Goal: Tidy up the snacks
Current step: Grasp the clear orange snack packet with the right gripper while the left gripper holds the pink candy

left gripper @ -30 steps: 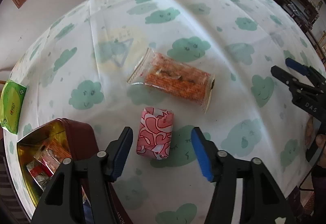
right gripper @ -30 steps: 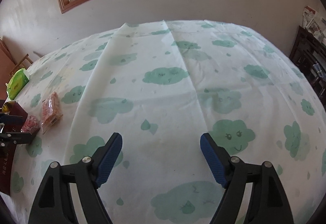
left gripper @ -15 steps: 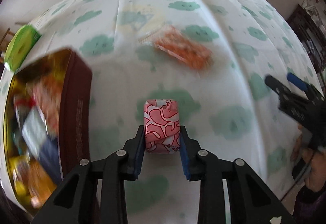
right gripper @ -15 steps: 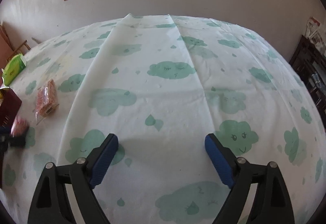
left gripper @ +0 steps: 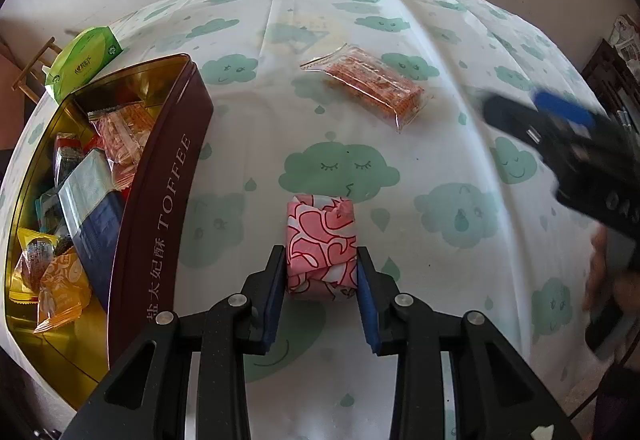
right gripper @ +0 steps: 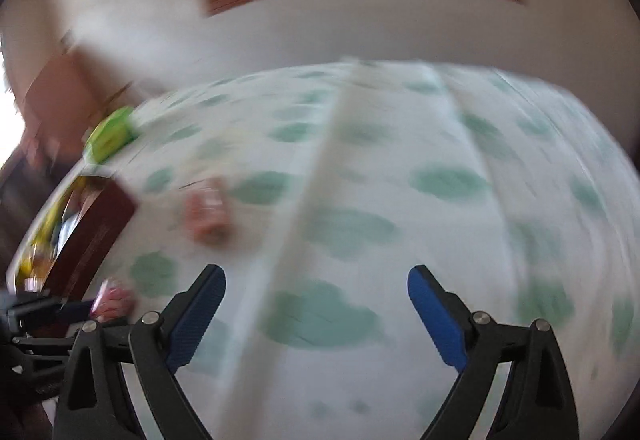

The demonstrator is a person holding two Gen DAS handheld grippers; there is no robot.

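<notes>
Now that the left claw (left gripper: 321, 294) has clamped the pink candy (left gripper: 321, 245), which lay free a second ago, it hangs above the tabletop (left gripper: 460, 168) beside the toffee tin (left gripper: 160, 208); the right claw (right gripper: 316, 316) swings in, released; the orange pack (left gripper: 370, 84) waits beyond.

cloud-print tablecloth (left gripper: 460, 52) over the table, bearing toffee tin (left gripper: 160, 200), orange snack packet (left gripper: 372, 84), green pack (left gripper: 82, 60)

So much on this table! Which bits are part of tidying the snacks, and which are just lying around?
Part of the job:
- pink snack, between the left gripper's jaws, which are opening
- orange snack
- toffee tin, already holding snacks
- right gripper, open

Just lying about:
- green packet
- cloud tablecloth
</notes>
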